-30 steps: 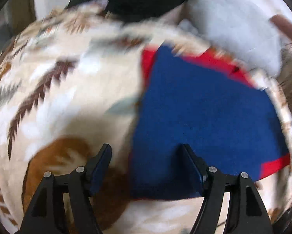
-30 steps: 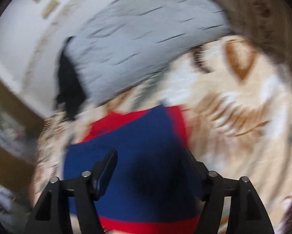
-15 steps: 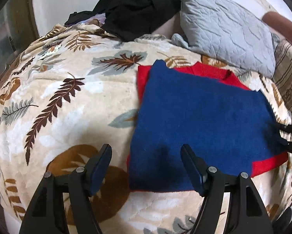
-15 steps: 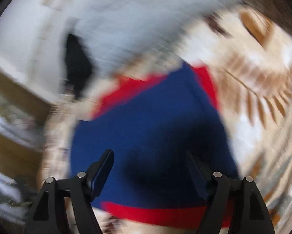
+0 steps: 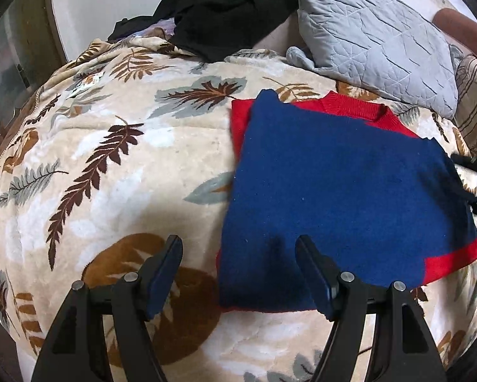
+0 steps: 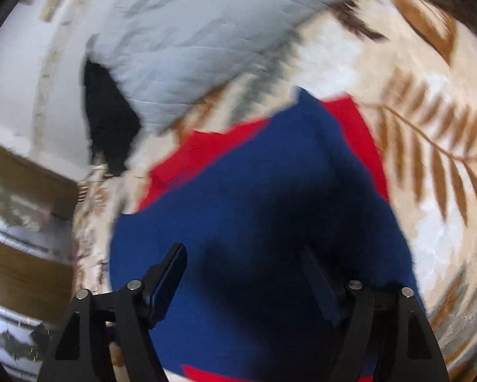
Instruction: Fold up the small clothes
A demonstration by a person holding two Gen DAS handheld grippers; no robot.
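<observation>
Two grippers hang over one small sweater [image 5: 343, 197] — navy with red collar and red trim — lying partly folded and flat on the leaf-patterned blanket [image 5: 111, 165] of a bed, just short of the grey quilted pillow [image 5: 372, 38] and a heap of black clothes [image 5: 225, 6]. The left gripper [image 5: 238, 273] stands spread and empty above the sweater's near left corner, one finger over bare blanket, the other over navy cloth. The right gripper [image 6: 243, 281] is likewise spread, nothing between its fingers, and sits over the opposite side with navy cloth filling the space under it; that view is blurred. From the left view the sweater's longer side runs across, from one gripper toward the other — so each hand looks about equally near its own edge, and I'd judge the coming fold turns on both taking the near hem together.
</observation>
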